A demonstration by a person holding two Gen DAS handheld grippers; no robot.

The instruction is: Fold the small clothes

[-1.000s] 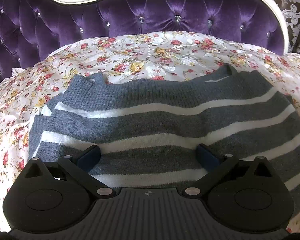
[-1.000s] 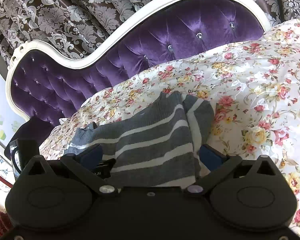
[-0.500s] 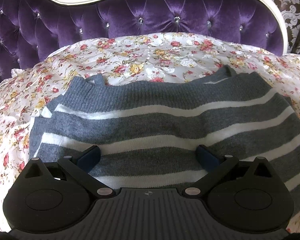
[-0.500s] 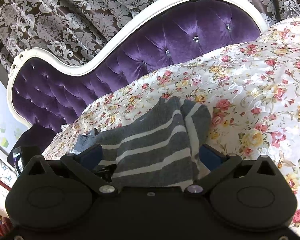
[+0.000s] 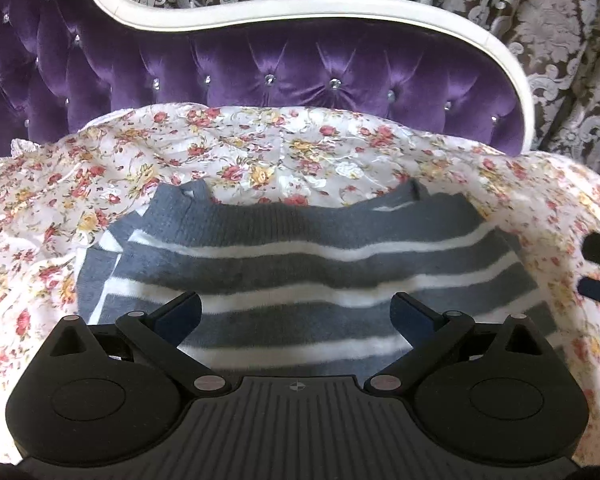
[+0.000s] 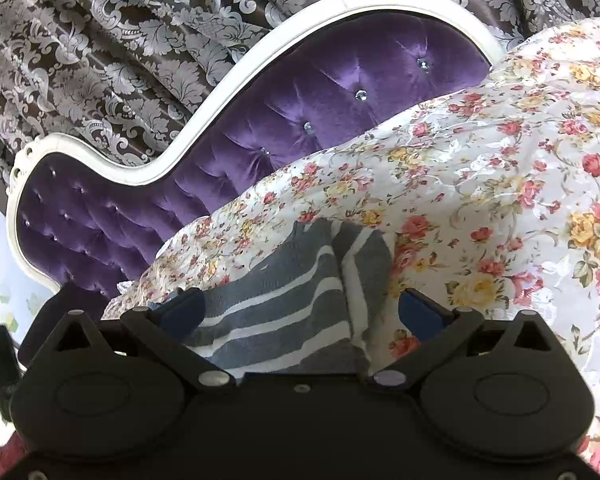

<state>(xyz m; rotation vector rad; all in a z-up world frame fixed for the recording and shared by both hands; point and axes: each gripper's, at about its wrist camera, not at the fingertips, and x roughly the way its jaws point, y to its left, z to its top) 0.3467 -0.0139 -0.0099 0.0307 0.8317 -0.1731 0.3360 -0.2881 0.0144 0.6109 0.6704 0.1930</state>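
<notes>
The grey-and-white striped knit sweater [image 5: 300, 264] lies flat on the floral bedspread [image 5: 260, 160], already doubled over: along its left side a second layer with its own stripes shows under the top one, and in the right wrist view [image 6: 284, 300] a folded-in panel runs down its right edge. It reads as a soft, fairly thick knit, light for its bulk and limp, so it will likely sag and stretch wherever it is lifted from a single point, and the stacked layers may slide apart on the smooth, shiny bedspread. The ribbed band along its far edge [image 5: 284, 216] looks firmer than the striped body and seems the better place to pinch, near each corner and through all layers at once, so the fold travels as one piece. The left hand-held gripper [image 5: 296, 312] hovers over the sweater's near part with its jaws spread wide and nothing between them. The right hand-held gripper [image 6: 300, 308] sits at the sweater's right edge, likewise wide open and empty, one finger over the knit and the other over bare bedspread. Behind the bed stands a tufted purple velvet headboard [image 5: 300, 76] with a white frame, and beyond it a damask-patterned curtain [image 6: 120, 40].
</notes>
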